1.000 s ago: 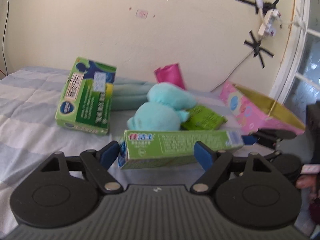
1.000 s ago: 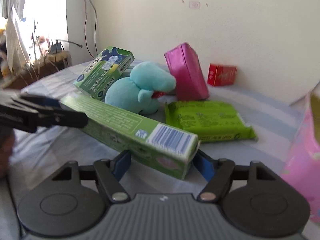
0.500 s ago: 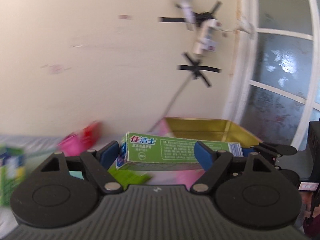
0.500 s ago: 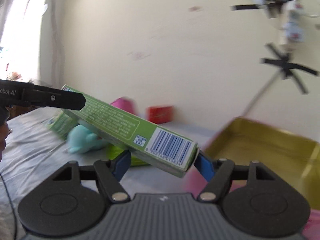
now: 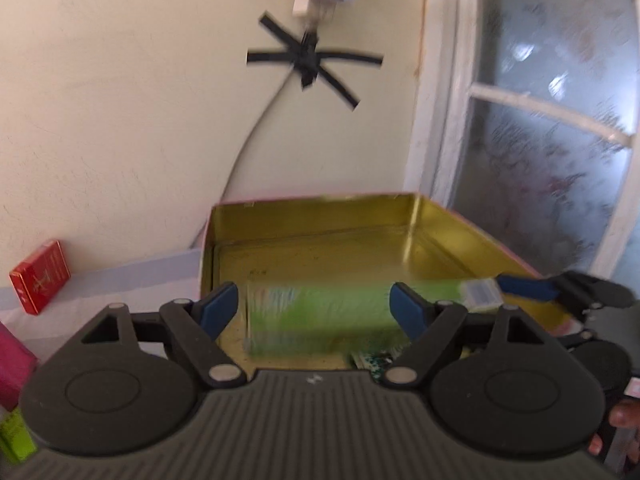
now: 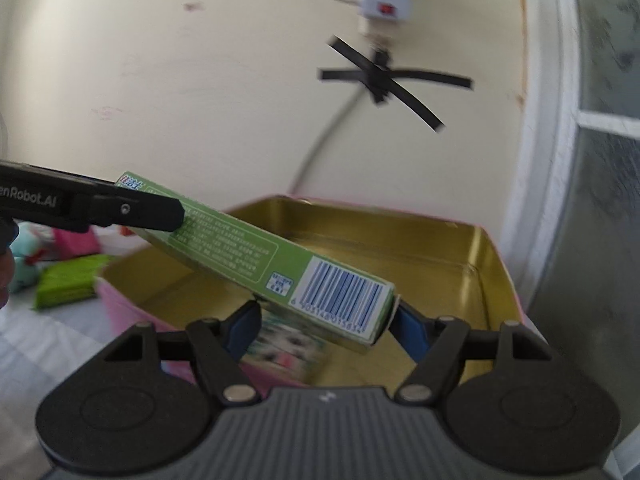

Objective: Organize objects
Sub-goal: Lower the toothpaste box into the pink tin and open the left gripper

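A long green toothpaste box [image 6: 256, 256] hangs over the open gold-lined tin [image 6: 440, 248] with pink outer walls. My right gripper [image 6: 326, 316] is shut on its barcode end. In the left wrist view the box [image 5: 316, 316] is blurred and sits between the fingers of my left gripper [image 5: 314, 308], with a gap at the left pad. The left gripper's finger [image 6: 132, 210] lies along the box's far end in the right wrist view. The tin [image 5: 320, 256] holds a small printed packet [image 5: 376, 360] at its near side.
A red box [image 5: 40, 282] stands by the wall left of the tin. A magenta pack [image 5: 12, 364] and a green pack [image 5: 14, 436] are at the far left. A green wipes pack [image 6: 68, 280] and teal plush [image 6: 20, 256] lie on the bed. A window frame [image 5: 448, 120] is right.
Both grippers carried the toothpaste box from over the bed rightward to above the tin. The left gripper's fingers have spread apart and the box is now blurred between them.
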Demonstrator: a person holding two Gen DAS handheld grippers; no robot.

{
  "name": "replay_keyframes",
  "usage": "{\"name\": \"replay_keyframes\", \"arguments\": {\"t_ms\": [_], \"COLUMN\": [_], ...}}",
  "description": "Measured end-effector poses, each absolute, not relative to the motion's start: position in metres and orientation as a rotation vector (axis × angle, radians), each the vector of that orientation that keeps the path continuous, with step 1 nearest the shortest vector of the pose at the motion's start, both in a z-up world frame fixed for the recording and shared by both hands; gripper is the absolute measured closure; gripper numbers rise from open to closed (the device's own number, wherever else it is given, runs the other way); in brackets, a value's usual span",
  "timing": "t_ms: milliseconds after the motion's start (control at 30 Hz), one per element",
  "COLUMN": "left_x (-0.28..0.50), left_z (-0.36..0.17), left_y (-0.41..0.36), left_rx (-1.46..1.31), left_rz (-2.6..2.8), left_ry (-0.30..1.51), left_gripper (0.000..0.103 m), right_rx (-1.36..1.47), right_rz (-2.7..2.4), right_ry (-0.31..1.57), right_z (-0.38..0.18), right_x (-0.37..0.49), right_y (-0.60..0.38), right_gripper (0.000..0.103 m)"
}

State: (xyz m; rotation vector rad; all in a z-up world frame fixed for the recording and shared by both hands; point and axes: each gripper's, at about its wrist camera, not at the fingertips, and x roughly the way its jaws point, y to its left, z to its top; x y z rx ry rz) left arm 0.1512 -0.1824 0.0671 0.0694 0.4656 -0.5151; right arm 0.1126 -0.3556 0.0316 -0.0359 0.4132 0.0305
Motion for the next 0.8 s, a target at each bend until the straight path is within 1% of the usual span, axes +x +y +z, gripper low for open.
{"name": "replay_keyframes", "arguments": {"t_ms": [100, 200, 367, 800], "left_x": [0.154, 0.143, 0.128, 0.08], "left_z": [0.064, 0.066, 0.069, 0.063], "left_y": [-0.186, -0.183, -0.171, -0.12], "left_rx": [0.056, 0.08, 0.087, 0.078], "left_rz": [-0.508, -0.505, -0.482, -0.381], "left_ry": [0.495, 0.47, 0.46, 0.488], "left_gripper": [0.018, 0.018, 0.018, 0.018], "right_rx": [0.004, 0.086, 0.126, 0.236], "right_rz": [-0.046, -0.056, -0.06, 0.019], "right_ry": [0.354, 0.323, 0.299, 0.279], "right_z": [0.025, 0.021, 0.024, 0.028], "right_x": [0.113, 0.109, 0.1, 0.05], "right_y": [-0.366, -0.377, -0.381, -0.325], "right_gripper": [0.022, 0.022, 0.022, 0.022]}}
